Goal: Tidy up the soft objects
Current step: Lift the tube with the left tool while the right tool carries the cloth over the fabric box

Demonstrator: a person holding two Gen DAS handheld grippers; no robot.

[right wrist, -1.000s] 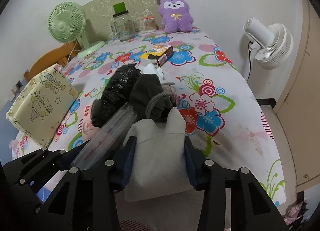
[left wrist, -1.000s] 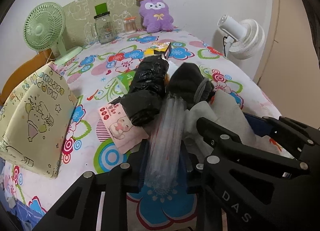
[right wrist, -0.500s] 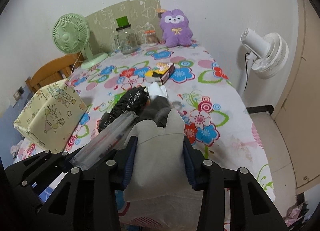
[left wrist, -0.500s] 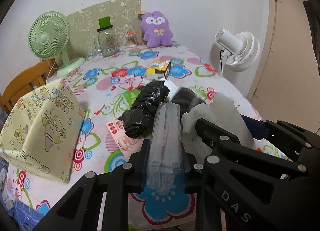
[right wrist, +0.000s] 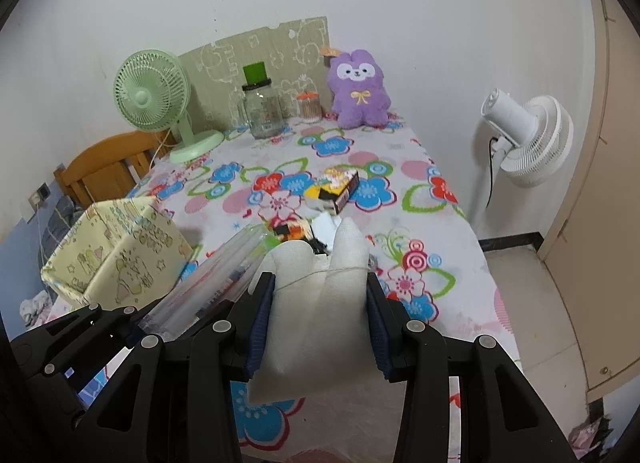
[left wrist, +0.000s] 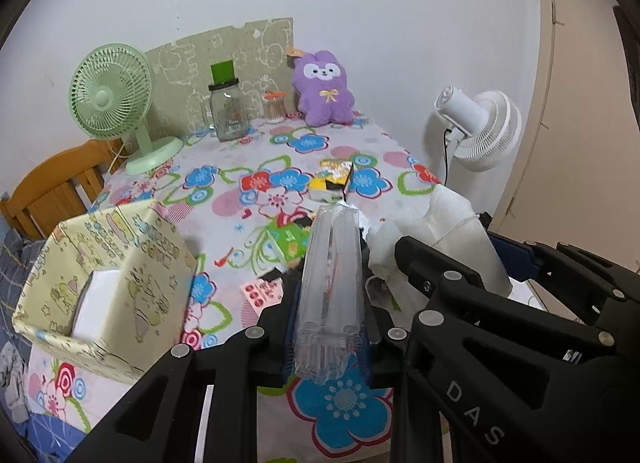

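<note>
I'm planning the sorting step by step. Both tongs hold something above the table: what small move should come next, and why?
Probably swing the left tongs, shut on the clear plastic pack, toward the open patterned box. The right tongs grip the white cloth bag, and the box is the only open container in view.

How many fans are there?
2. A green fan stands at the table's far left corner, beside the glass jar. A white fan stands on the floor to the table's right, by the wall. None seem hidden.
</note>
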